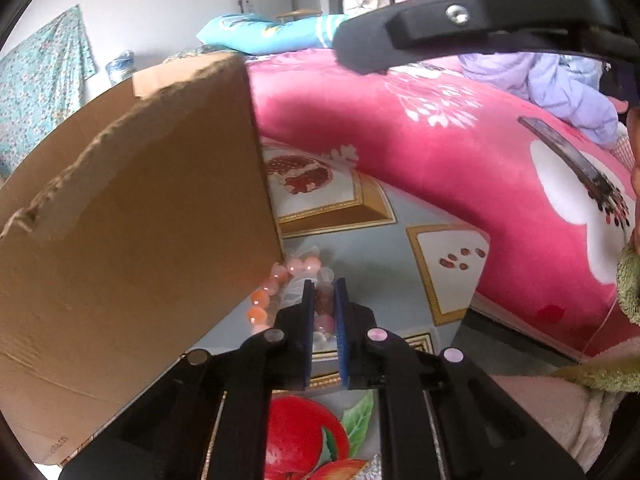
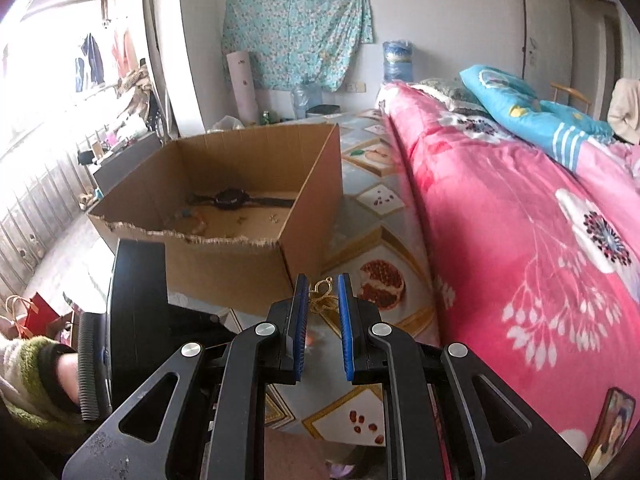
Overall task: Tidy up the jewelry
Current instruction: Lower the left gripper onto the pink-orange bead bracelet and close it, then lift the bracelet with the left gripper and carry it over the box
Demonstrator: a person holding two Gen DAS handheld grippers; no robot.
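Note:
My left gripper (image 1: 323, 286) is shut on a pink and orange bead bracelet (image 1: 276, 284), which lies on the table right beside the cardboard box (image 1: 132, 216). My right gripper (image 2: 323, 282) hangs above the table near the box (image 2: 240, 208), its jaws a little apart. A small gold ornament (image 2: 322, 294) sits between its fingertips; whether it is pinched or lying on the table behind, I cannot tell. A black watch (image 2: 232, 199) and small pieces of jewelry lie inside the box.
The table has a fruit-patterned cloth (image 2: 380, 280). A bed with a pink floral blanket (image 2: 520, 220) runs along the right. A phone (image 1: 572, 156) lies on the blanket. The right gripper's body (image 1: 480, 28) crosses the top of the left wrist view.

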